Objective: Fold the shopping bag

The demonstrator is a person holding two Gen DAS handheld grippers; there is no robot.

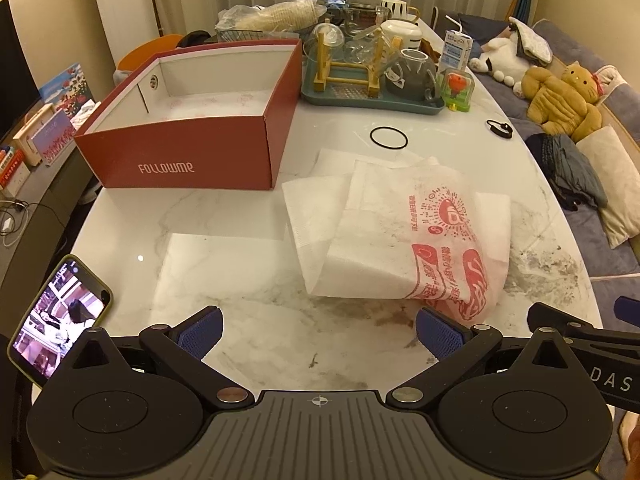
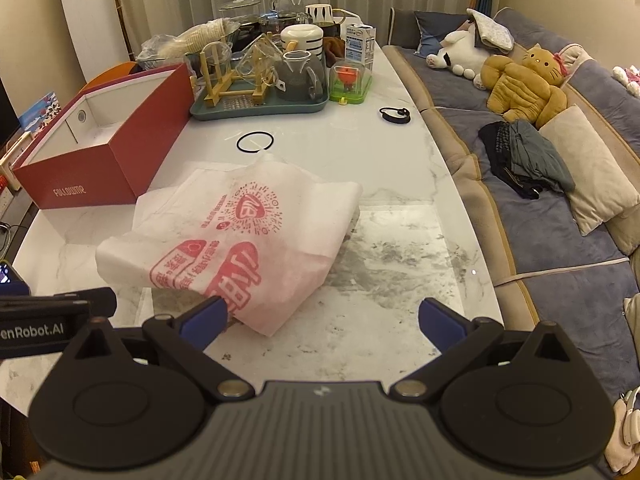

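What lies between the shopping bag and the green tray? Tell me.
A black ring lies flat on the marble table between the shopping bag and the green tray, touching neither. The right wrist view shows it best.

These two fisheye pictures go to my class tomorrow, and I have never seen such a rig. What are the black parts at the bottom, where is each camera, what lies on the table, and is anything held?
The black parts are two-finger grippers that a person holds, one in each hand. Each carries a camera looking along its fingers. One picture comes from the left gripper, the other from the right gripper. Both are open and hold nothing. On the marble table lie a half-folded white shopping bag with red print, an open red box, a black ring and a phone.
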